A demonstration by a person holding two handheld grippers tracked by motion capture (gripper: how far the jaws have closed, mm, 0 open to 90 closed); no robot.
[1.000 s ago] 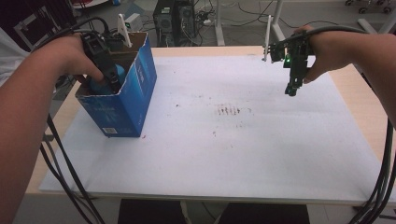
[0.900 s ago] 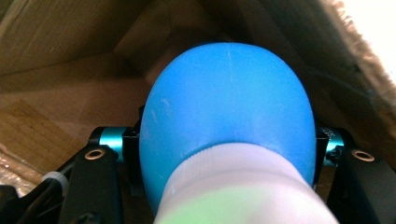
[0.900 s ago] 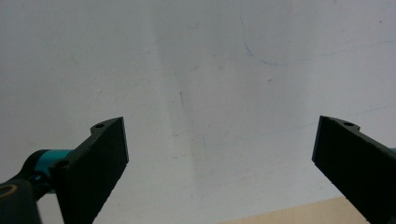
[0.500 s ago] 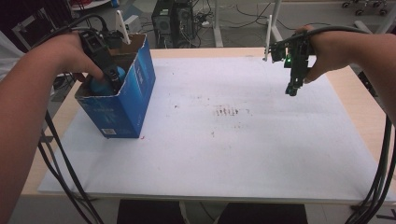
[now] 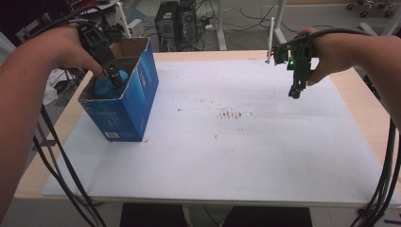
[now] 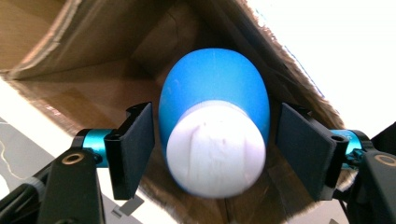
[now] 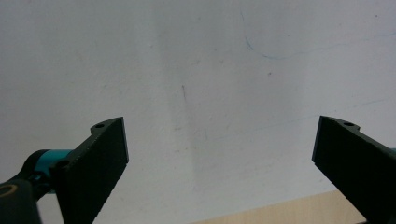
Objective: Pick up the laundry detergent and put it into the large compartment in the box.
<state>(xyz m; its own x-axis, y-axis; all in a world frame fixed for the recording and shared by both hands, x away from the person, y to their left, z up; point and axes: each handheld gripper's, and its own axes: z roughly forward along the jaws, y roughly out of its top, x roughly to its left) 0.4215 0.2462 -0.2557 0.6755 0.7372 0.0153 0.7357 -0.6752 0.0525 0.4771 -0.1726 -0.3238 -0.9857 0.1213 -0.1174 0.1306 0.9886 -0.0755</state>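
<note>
Inside the open blue carton (image 5: 124, 101) at the table's far left corner lies a blue bottle with a white cap (image 6: 215, 135), its cap end turned up toward the box mouth. The left hand-held gripper (image 5: 115, 78) hangs in that opening with its black jaws either side of the bottle. In the left gripper view a sliver of brown cardboard shows between each pad and the bottle's flanks, so the pads are not pressing. The jaws have just been opening, with the bottle between them but let go.

The step in hand looks like the release after dropping the bottle into the box. The next move, as I judge it, calls for lifting the left hand-held gripper straight up and clear of the cardboard rim without catching a flap or dragging the bottle back out; the carton leans a little and could tip if a jaw snags its edge.

Over the far right of the white table sheet (image 5: 246, 156), well apart from the box, the right hand-held gripper (image 5: 295, 92) points down above bare surface. Its jaws stand spread wide with nothing between them, as the right gripper view shows, with a strip of the wooden table edge (image 7: 280, 210) beneath.

The carton carries a white label panel low on its near face and pale printing on its sides, all too small and blurred to read. The bottle shows no legible brand. Faint reddish marks (image 5: 231, 114) stain the middle of the sheet
</note>
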